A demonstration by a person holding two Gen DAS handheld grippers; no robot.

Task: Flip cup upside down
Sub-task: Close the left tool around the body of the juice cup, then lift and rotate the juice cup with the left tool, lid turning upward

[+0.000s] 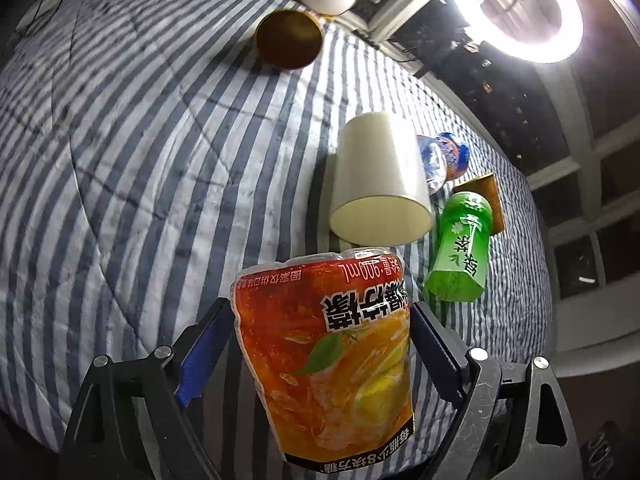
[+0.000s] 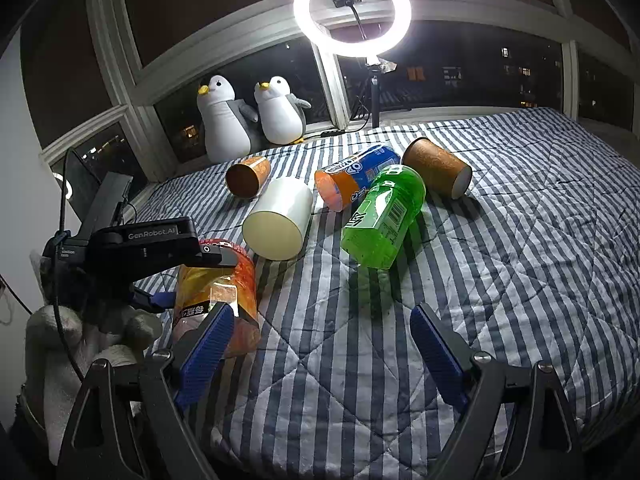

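Note:
My left gripper point(image 1: 322, 336) is shut on an orange-red plastic cup point(image 1: 328, 360) with a lemon tea label, held between both blue pads. In the right wrist view this cup point(image 2: 218, 292) stands at the lower left, with the left gripper body point(image 2: 140, 240) over it. My right gripper point(image 2: 320, 340) is open and empty above the striped quilt point(image 2: 520, 280). A white paper cup point(image 2: 280, 220) lies on its side just behind the orange cup; it also shows in the left wrist view point(image 1: 380, 180).
On the quilt lie a green cup point(image 2: 384, 216), a blue-and-orange cup point(image 2: 356, 180), a brown paper cup point(image 2: 436, 168) and a smaller brown cup point(image 2: 248, 176). Two plush penguins point(image 2: 248, 116) and a ring light point(image 2: 352, 8) stand by the window.

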